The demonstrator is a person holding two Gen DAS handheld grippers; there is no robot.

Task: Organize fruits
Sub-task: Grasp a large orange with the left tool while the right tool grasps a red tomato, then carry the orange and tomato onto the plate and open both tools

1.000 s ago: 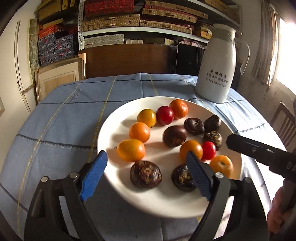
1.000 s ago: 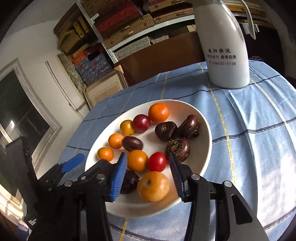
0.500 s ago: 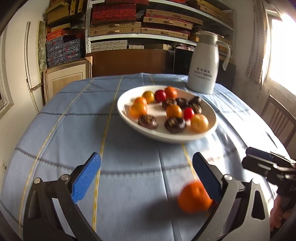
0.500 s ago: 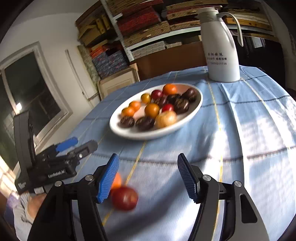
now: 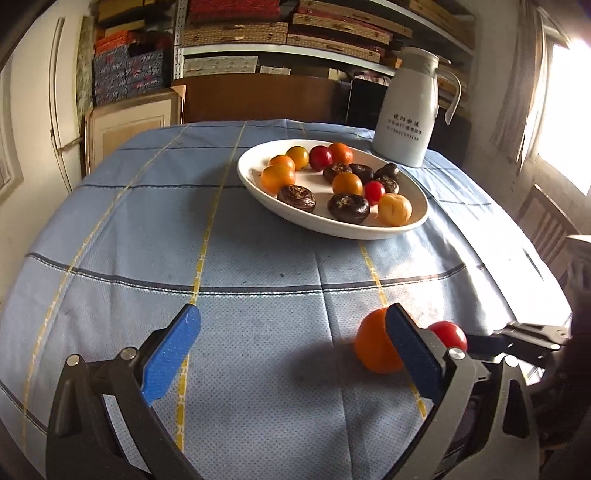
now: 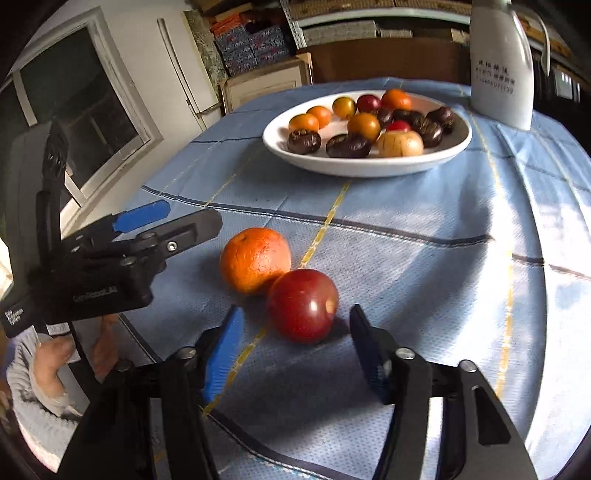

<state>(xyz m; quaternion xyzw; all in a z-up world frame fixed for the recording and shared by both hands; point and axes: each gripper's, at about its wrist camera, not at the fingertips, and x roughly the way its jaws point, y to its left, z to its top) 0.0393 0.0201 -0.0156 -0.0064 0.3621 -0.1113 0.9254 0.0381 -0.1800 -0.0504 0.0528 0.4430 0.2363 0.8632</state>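
Two fruits loose on the cloth, both tools spread wide

Nearest the right wrist camera, the right tool (image 6: 295, 350) has its blue pads apart and grips nothing; a red fruit (image 6: 303, 305) lies on the blue checked tablecloth (image 6: 424, 266) just ahead of the gap between them. An orange (image 6: 255, 259) sits right behind and to the left of that red fruit, the two touching or all but touching. The left tool (image 5: 291, 354) is likewise spread apart and empty; in its own view the orange (image 5: 375, 343) lies beside the inner face of its right finger, partly hidden by it, with the red fruit (image 5: 447, 334) just past that finger. From the right wrist view, the left tool (image 6: 147, 229) lies low over the near-left edge of the tabletop, beside the orange.

Farther back, well apart from the loose pair, a white oval plate (image 6: 369, 164) rests on the cloth. It carries small orange and yellow fruits, a couple of red ones, a pale yellow one at the near rim and several dark brown knobbly pieces. Just beyond the plate stands a white jug (image 5: 406, 118) with printed characters. Behind the tabletop, shelves (image 5: 288, 33) hold stacked boxes
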